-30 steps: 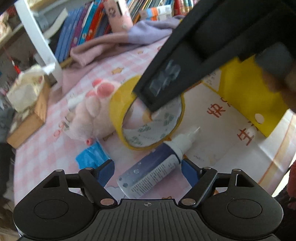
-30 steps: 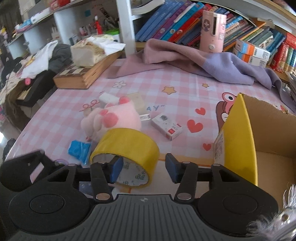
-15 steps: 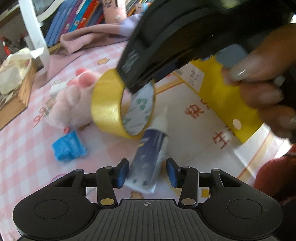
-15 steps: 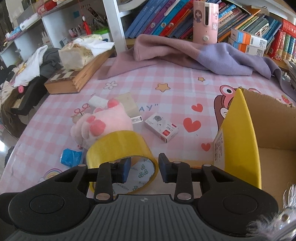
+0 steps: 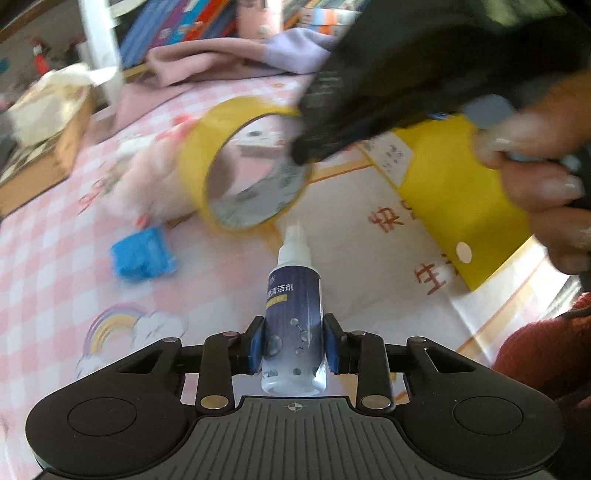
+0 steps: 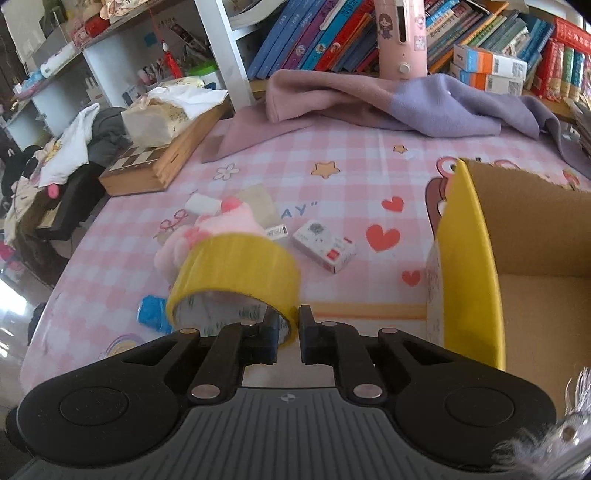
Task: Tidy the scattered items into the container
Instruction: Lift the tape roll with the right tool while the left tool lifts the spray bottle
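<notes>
My left gripper (image 5: pixel 293 345) is shut on a small dark-blue spray bottle (image 5: pixel 293 314) with a white nozzle, held just above the table. My right gripper (image 6: pixel 287 338) is shut on the rim of a yellow tape roll (image 6: pixel 236 277) and holds it lifted; the roll also shows in the left wrist view (image 5: pixel 243 166) under the right gripper's black body. The yellow cardboard box (image 6: pixel 476 258) stands open at the right; it also shows in the left wrist view (image 5: pixel 461 184). A pink plush paw (image 6: pixel 207 236), a blue packet (image 6: pixel 151 310) and a small white box (image 6: pixel 325 247) lie on the pink checked cloth.
A wooden chess box (image 6: pixel 159 162) with a tissue pack stands at the back left. A pink and purple blanket (image 6: pixel 388 99) lies along the back, before a bookshelf (image 6: pixel 332 33). A small white block (image 6: pixel 199 203) and a beige card (image 6: pixel 258 206) lie behind the plush.
My left gripper closed on the spray bottle and turned it straight between the fingers. My right gripper closed on the tape roll's rim and lifted it off the table.
</notes>
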Available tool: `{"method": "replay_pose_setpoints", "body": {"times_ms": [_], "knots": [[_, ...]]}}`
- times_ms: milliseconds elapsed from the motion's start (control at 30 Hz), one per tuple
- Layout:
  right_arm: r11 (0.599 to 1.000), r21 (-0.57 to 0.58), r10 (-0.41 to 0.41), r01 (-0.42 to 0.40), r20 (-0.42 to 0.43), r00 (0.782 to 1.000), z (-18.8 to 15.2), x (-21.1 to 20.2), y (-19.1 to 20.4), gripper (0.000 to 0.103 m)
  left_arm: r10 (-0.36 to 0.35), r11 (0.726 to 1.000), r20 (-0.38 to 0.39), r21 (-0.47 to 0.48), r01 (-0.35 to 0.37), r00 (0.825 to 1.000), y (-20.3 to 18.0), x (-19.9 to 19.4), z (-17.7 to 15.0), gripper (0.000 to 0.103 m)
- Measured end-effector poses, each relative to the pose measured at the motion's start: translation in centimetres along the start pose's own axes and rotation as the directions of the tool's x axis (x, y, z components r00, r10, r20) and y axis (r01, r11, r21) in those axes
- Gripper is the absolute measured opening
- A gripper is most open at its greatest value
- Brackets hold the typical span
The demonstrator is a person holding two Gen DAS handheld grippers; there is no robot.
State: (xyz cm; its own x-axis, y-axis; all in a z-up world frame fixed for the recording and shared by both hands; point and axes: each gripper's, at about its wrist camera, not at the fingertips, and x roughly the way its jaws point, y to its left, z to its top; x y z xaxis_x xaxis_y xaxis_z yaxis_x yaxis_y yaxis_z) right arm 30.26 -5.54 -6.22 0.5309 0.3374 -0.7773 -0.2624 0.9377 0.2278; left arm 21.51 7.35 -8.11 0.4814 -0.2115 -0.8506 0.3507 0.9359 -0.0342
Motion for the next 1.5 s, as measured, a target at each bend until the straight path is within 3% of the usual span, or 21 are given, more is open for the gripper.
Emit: {"method": "replay_pose_setpoints", "body": {"times_ms": [267, 467, 667, 733, 767, 1033, 1333, 1400, 1500], "knots": [[1.000, 0.026, 0.005, -0.004, -0.020, 1.000, -0.8, -0.1, -0.3, 0.008, 0.088, 0.991, -0.026, -0.095, -0.090, 0.996, 1.9, -2.0, -2.3, 0.031], [0.999, -0.003, -0.043, 0.043, -0.017, 0.999, -0.6, 1.0, 0.2, 0.013, 0.136, 0.973, -0.049, -0.181, -0.143, 0.989, 3.9, -2.6, -3.4, 0.031], [0.996, -0.035, -0.083, 0.082, -0.005, 0.997, -0.2, 2.9, 0.7, 0.027, 0.151, 0.968, -0.060, -0.194, -0.160, 0.987, 3.9, -2.1, -3.8, 0.031], [0.996, -0.027, -0.085, 0.084, -0.012, 0.996, -0.1, 3.4, 0.5, 0.021, 0.156, 0.970, -0.058, -0.182, -0.164, 0.986, 3.7, -2.1, -3.8, 0.031], [0.997, -0.014, -0.076, 0.076, -0.017, 0.997, -0.2, 3.6, 0.3, 0.011, 0.155, 0.970, -0.055, -0.182, -0.163, 0.986, 3.7, -2.1, -3.9, 0.031], [1.000, 0.022, 0.011, -0.011, -0.009, 1.000, 0.0, 1.9, 0.2, 0.006, 0.130, 0.958, -0.043, -0.251, -0.136, 0.991, 4.6, -2.6, -3.8, 0.030], [0.996, -0.045, 0.077, -0.077, -0.017, 0.997, -1.3, -0.6, 1.3, 0.006, 0.110, 0.934, 0.021, -0.345, -0.096, 0.994, 5.5, -4.0, -3.7, 0.030], [0.996, -0.049, 0.078, -0.079, -0.018, 0.997, -1.5, -0.9, 1.3, 0.006, 0.081, 0.918, 0.041, -0.391, -0.058, 0.996, 5.8, -4.5, -3.9, 0.030], [0.996, -0.039, 0.085, -0.086, -0.026, 0.996, -1.8, -1.4, 1.1, 0.006, 0.043, 0.872, 0.087, -0.489, 0.005, 0.995, 6.7, -5.6, -4.6, 0.030]]}}
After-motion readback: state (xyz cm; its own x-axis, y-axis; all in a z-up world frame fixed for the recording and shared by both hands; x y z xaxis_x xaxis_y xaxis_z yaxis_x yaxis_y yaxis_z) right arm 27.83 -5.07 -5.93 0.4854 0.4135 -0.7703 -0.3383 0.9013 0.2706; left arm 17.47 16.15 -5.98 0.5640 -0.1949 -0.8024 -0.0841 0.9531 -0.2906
